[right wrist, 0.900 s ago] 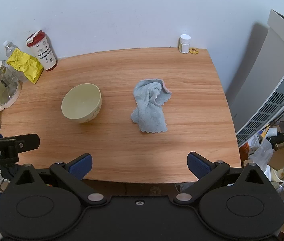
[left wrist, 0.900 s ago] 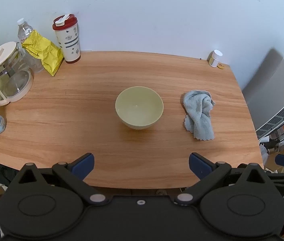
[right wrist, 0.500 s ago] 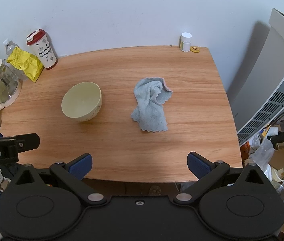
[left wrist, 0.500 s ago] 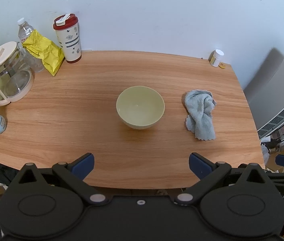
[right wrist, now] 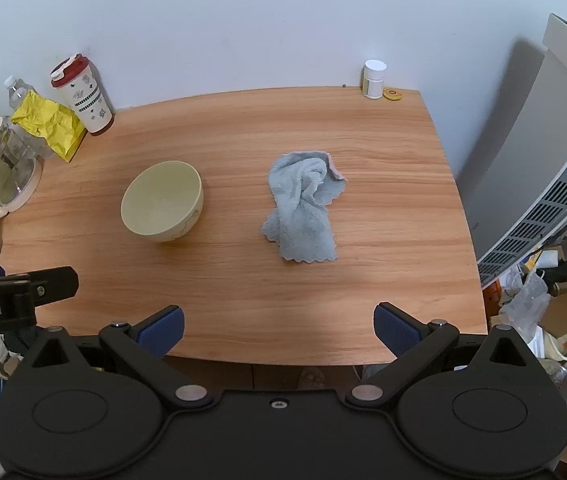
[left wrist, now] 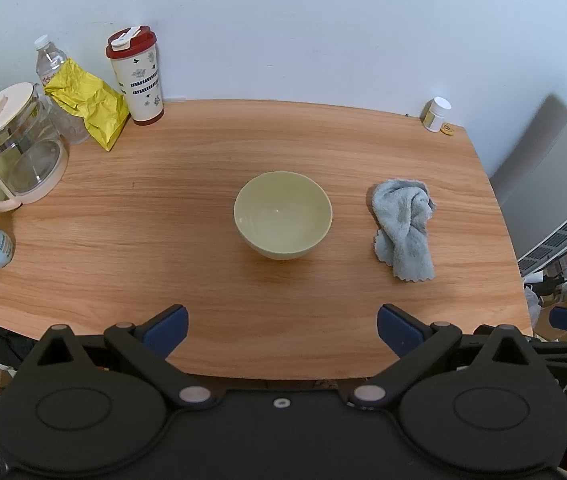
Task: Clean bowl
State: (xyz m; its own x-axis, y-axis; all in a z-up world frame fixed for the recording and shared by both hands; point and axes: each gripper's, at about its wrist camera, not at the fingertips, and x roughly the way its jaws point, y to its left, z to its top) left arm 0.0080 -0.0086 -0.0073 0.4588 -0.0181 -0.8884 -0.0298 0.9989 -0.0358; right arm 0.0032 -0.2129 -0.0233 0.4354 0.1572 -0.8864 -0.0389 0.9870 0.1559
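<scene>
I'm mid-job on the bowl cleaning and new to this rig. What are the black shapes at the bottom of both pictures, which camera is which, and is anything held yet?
The black shapes are two handheld grippers; a person carries one in each hand, and a fisheye camera on each looks forward along its blue-tipped fingers. One picture comes from the left gripper, which faces the pale green bowl. The other comes from the right gripper, which faces the crumpled grey cloth. Both stand wide open near the front edge of the wooden table, and nothing is held. Bowl and cloth lie apart. Along the back stand a glass jug, a yellow bag, a red-lidded tumbler and a small white bottle.
</scene>
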